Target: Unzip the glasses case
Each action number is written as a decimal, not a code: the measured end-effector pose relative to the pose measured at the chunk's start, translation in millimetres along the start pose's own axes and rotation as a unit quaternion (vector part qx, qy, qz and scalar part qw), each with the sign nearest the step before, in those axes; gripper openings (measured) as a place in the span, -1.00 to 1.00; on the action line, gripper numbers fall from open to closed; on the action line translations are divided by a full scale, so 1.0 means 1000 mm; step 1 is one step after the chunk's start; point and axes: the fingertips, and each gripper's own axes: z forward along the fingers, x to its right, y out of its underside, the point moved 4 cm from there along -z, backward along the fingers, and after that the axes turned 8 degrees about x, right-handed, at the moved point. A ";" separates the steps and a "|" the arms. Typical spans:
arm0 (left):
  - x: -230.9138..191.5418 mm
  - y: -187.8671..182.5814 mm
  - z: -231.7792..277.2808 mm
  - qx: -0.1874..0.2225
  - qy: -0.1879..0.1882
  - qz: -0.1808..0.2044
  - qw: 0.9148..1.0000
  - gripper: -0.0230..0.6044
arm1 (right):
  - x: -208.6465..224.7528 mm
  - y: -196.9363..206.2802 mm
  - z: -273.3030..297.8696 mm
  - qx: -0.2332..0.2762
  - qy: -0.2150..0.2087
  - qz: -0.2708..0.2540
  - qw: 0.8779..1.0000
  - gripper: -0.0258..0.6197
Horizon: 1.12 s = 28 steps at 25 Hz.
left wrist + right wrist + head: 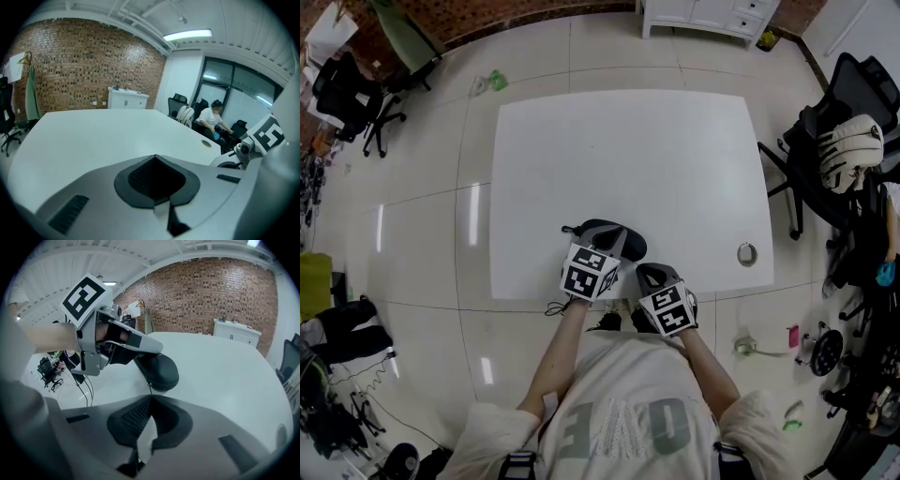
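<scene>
The right gripper (151,398) has its jaws pressed together in its own view; a thin dark pull (149,389) runs from the near end of the case (159,369) straight down to the jaw tips, and it looks nipped there, though it is too fine to be sure. The left gripper (154,157) also has its jaws together, with nothing between them in its own view; the right gripper view shows those jaws lying across the top of the case, touching it or just above it, as if to hold it down.

The case lies flat on the table (628,150) near the person's edge, just ahead of both grippers; the left gripper is over its left part and the right gripper just beside its right end.

As for progress, I judge the task to be at its very start; the case looks closed all round, and no gap or lifted lid shows in any view. The bracing and the grip on the pull seem to be in place; the whole run of the zip round the case is left to do, and how far the seam goes cannot be seen from here.
</scene>
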 end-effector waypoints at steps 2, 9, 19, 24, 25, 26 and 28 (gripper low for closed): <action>0.000 0.000 -0.001 0.002 -0.001 -0.003 1.000 -0.92 | -0.002 -0.001 -0.001 0.006 -0.007 0.000 1.000 -0.92; -0.001 0.000 -0.002 0.009 0.001 -0.015 1.000 -0.92 | -0.003 0.000 0.006 -0.008 0.001 0.007 1.000 -0.92; 0.000 0.001 -0.002 0.013 0.002 -0.019 1.000 -0.92 | -0.002 -0.003 0.008 -0.032 -0.028 -0.045 0.998 -0.92; 0.000 0.002 -0.002 0.017 0.000 -0.020 1.000 -0.92 | -0.017 -0.008 0.018 -0.050 -0.031 -0.091 0.994 -0.92; 0.000 0.002 -0.002 0.016 0.000 -0.020 1.000 -0.92 | -0.018 -0.007 0.020 -0.051 -0.030 -0.094 0.994 -0.92; 0.000 0.002 -0.002 0.016 0.000 -0.021 1.000 -0.92 | -0.019 -0.006 0.020 -0.051 -0.029 -0.096 0.994 -0.92; 0.001 0.002 -0.002 0.018 0.001 -0.024 1.000 -0.92 | -0.017 -0.005 0.019 -0.048 -0.026 -0.076 0.996 -0.92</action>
